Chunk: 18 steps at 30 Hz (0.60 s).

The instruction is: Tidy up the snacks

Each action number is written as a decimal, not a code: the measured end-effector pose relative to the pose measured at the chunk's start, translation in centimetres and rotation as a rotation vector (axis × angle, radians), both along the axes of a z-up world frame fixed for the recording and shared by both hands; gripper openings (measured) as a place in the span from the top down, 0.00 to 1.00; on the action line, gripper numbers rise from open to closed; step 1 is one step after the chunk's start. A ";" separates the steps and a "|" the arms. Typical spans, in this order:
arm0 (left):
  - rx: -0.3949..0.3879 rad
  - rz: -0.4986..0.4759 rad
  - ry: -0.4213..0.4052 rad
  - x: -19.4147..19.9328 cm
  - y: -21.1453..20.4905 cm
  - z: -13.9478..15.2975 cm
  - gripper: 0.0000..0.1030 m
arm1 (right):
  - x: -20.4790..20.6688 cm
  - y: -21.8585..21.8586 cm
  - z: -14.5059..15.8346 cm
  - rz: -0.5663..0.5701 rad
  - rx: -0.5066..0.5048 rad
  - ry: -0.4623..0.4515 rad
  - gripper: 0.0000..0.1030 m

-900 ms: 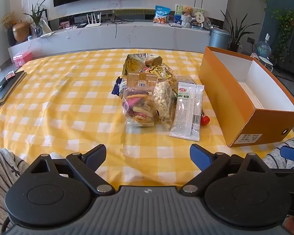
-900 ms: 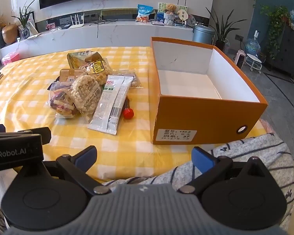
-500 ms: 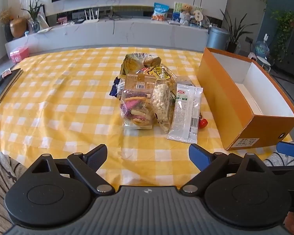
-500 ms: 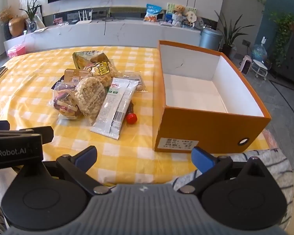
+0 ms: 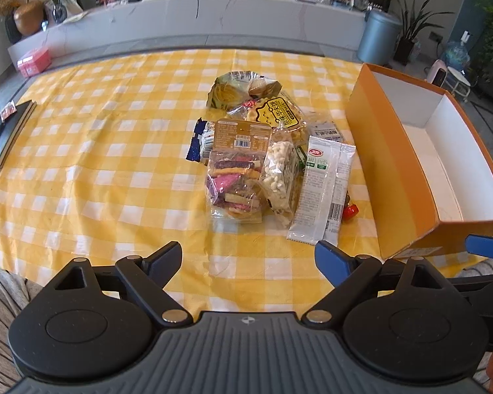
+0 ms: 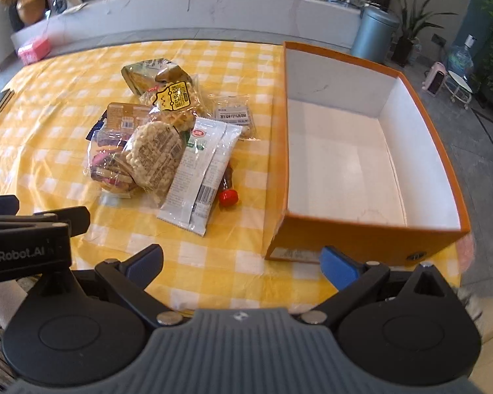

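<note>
A pile of snack packets lies mid-table: a clear bag of coloured chips point(image 5: 235, 187) point(image 6: 110, 167), a puffed rice cake pack point(image 5: 279, 177) point(image 6: 154, 157), a white-green packet point(image 5: 322, 190) point(image 6: 200, 170), a yellow-labelled bag point(image 5: 276, 115) point(image 6: 174, 100) and a small red-capped item point(image 5: 350, 210) point(image 6: 228, 197). An empty orange box point(image 5: 378, 151) point(image 6: 364, 239) stands to their right. My left gripper point(image 5: 248, 257) is open and empty, near the table's front edge, short of the pile. My right gripper point(image 6: 241, 262) is open and empty, in front of the box.
The table has a yellow checked cloth point(image 5: 98, 151). A dark flat item point(image 5: 3, 138) lies at its left edge. A white counter point(image 5: 213, 19) with plants and a grey bin point(image 5: 378, 36) stands beyond the table.
Both grippers have moved forward and tilted down over the table, so the pile and box look closer. Both stay open and empty.
</note>
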<state>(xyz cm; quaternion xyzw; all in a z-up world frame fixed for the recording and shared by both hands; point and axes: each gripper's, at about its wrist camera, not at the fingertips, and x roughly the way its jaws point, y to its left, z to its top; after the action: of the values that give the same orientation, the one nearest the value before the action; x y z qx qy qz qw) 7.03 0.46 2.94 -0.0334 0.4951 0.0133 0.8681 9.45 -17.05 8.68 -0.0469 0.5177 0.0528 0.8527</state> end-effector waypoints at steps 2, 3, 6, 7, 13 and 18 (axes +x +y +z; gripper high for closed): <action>0.001 0.008 0.024 0.7 0.0 0.1 0.00 | 0.9 -0.1 0.3 0.018 0.011 0.029 0.04; 0.001 0.010 0.040 1.0 -0.1 0.1 0.00 | 1.4 -0.1 0.3 0.025 0.015 0.048 0.04; -0.010 0.014 0.076 1.9 -0.1 0.1 0.00 | 2.4 -0.1 0.5 0.044 0.029 0.092 0.04; -0.015 0.019 0.087 2.3 -0.1 0.1 0.00 | 2.7 0.0 0.6 0.042 0.028 0.100 0.04; -0.048 -0.001 0.162 4.4 -0.3 -0.5 0.00 | 4.2 -0.3 0.3 0.013 0.042 0.157 0.04; -0.048 -0.035 0.194 5.8 -1.0 -1.0 0.00 | 5.5 -0.7 0.0 0.003 0.027 0.192 0.04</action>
<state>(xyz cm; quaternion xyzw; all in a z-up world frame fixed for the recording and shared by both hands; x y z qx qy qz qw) 12.80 -0.53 1.95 -0.0441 0.5774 -0.0106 0.8152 14.91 -17.73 8.65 -0.0311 0.5963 0.0652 0.7995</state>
